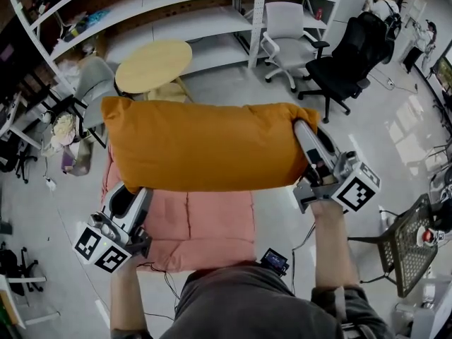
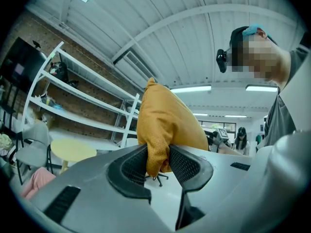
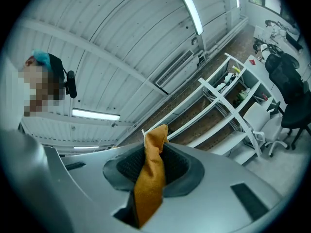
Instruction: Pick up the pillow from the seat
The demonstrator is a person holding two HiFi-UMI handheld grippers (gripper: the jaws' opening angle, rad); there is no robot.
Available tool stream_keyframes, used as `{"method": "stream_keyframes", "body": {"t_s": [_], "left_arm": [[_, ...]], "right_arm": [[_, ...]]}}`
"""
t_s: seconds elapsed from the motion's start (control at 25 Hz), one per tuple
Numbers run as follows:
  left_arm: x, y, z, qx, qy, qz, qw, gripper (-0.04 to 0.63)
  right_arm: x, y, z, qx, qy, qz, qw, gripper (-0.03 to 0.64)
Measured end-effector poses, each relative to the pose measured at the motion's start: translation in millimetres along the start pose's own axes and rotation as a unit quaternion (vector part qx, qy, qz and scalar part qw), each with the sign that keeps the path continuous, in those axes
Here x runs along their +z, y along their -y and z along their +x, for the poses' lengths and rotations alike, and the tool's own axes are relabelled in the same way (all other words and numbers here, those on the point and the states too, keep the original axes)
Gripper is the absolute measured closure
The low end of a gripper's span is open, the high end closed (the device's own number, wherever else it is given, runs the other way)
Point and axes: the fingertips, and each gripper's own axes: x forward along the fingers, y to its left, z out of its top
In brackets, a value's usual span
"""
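An orange pillow [image 1: 201, 147] hangs in the air, stretched wide above the pink seat [image 1: 201, 224]. My left gripper [image 1: 134, 193] is shut on the pillow's lower left corner, and in the left gripper view the orange fabric [image 2: 165, 125] is pinched between the pads. My right gripper [image 1: 305, 136] is shut on the pillow's right edge. A thin fold of the pillow [image 3: 151, 178] runs between the right gripper's pads. Both grippers tilt upward toward the ceiling.
A round yellow table [image 1: 153, 65] stands behind the seat, with a grey chair [image 1: 95, 80] to its left. White shelving [image 1: 176, 13] lines the back. A white office chair [image 1: 286, 37] and a black one [image 1: 346, 58] stand at the right. A mesh chair [image 1: 409, 246] is near my right arm.
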Motion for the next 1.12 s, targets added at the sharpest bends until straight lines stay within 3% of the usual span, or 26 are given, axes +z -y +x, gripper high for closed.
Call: {"method": "stream_keyframes", "body": {"t_s": [1.12], "left_arm": [[0, -5, 8, -0.001, 0.002, -0.01, 0.9999, 0.471]], "right_arm": [[-2, 9, 5, -0.015, -0.007, 0.005, 1.0, 0.53]]}}
